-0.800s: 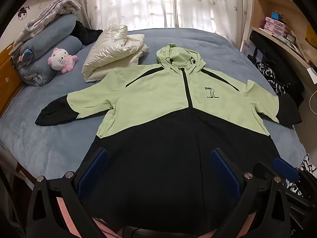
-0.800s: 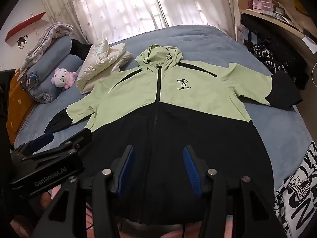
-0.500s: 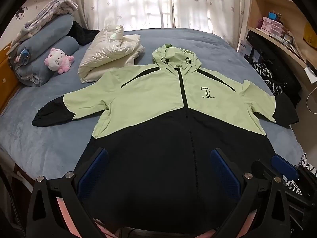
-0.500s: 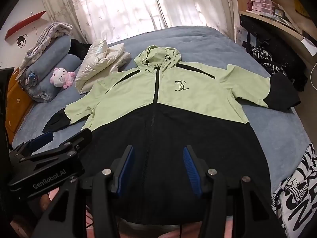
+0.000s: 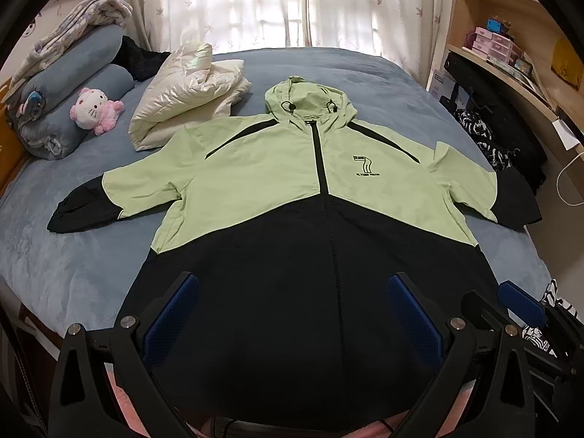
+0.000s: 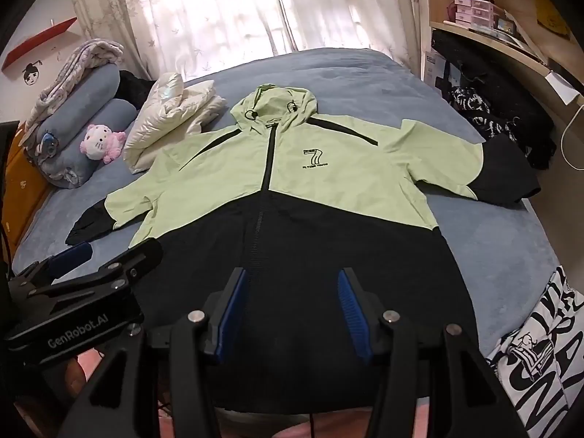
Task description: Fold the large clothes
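grey-blue rolled blankets [image 5: 69, 84] and a pink plush cat [image 5: 95, 109] sit far left, then a folded cream puffer jacket [image 5: 186, 98]. mid-bed [image 5: 73, 255], the green-and-black hooded jacket [image 5: 292, 197] lies flat (zipped, sleeves out). left tongs [image 5: 292, 314] gape wide, right tongs [image 6: 290, 310] part-open, both holding nothing, above its hem.

The hooded jacket [image 5: 292, 189] lies flat and face up on the blue bed [image 5: 73, 262], zipped shut, both sleeves spread sideways (pale green above, black below), a "7" logo on its chest.
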A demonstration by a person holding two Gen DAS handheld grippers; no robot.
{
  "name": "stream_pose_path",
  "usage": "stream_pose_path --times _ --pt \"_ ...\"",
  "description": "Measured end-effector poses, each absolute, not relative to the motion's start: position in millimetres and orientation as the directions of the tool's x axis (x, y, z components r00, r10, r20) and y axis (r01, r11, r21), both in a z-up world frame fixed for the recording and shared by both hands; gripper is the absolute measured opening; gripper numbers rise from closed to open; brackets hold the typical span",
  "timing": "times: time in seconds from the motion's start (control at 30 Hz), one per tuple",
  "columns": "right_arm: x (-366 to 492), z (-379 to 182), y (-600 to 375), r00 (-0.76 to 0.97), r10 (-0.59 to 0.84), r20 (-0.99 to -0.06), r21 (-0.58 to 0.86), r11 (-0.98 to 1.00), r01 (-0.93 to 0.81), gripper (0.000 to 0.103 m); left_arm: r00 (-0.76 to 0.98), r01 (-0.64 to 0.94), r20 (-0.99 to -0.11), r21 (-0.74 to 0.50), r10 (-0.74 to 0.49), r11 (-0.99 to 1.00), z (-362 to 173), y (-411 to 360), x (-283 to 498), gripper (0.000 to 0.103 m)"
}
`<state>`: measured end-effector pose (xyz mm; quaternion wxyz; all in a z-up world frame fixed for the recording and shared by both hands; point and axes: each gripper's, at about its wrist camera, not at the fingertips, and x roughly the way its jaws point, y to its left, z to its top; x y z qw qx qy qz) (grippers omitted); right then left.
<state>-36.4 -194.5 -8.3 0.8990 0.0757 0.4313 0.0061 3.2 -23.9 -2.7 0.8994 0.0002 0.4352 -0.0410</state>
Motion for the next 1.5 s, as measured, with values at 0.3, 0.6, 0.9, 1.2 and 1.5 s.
stream_pose_path --times 0.3,0.6,0.9,1.2,1.5 --pt "-35.5 -10.1 -201.3 0.628 0.066 -0.776 0.136 0.989 0.064 0.052 0.599 0.079 -0.797 -0.035 -0.076 0.996 -6.8 -29.1 5.1 0.102" --pt "-35.7 -14.9 -204.5 0.625 0.068 -0.777 0.140 0.988 0.068 0.052 0.573 0.080 -0.818 -0.004 -0.049 0.997 -12.0 -37.6 6.7 0.101" --pt "-35.3 -16.1 -205.0 0.624 0.068 -0.778 0.140 0.988 0.067 0.052 0.557 0.078 -0.829 -0.005 -0.047 0.997 -16.5 -37.5 9.7 0.101" --pt "-35.5 -18.3 -205.1 0.622 0.068 -0.780 0.141 0.988 0.068 0.052 0.549 0.070 -0.835 -0.003 -0.042 0.998 -19.4 -36.7 10.4 0.101" --pt "-37.4 -20.7 -203.6 0.619 0.072 -0.782 0.145 0.987 0.068 0.052 0.534 0.063 -0.845 -0.005 -0.037 0.998 -22.7 -34.4 9.6 0.101"
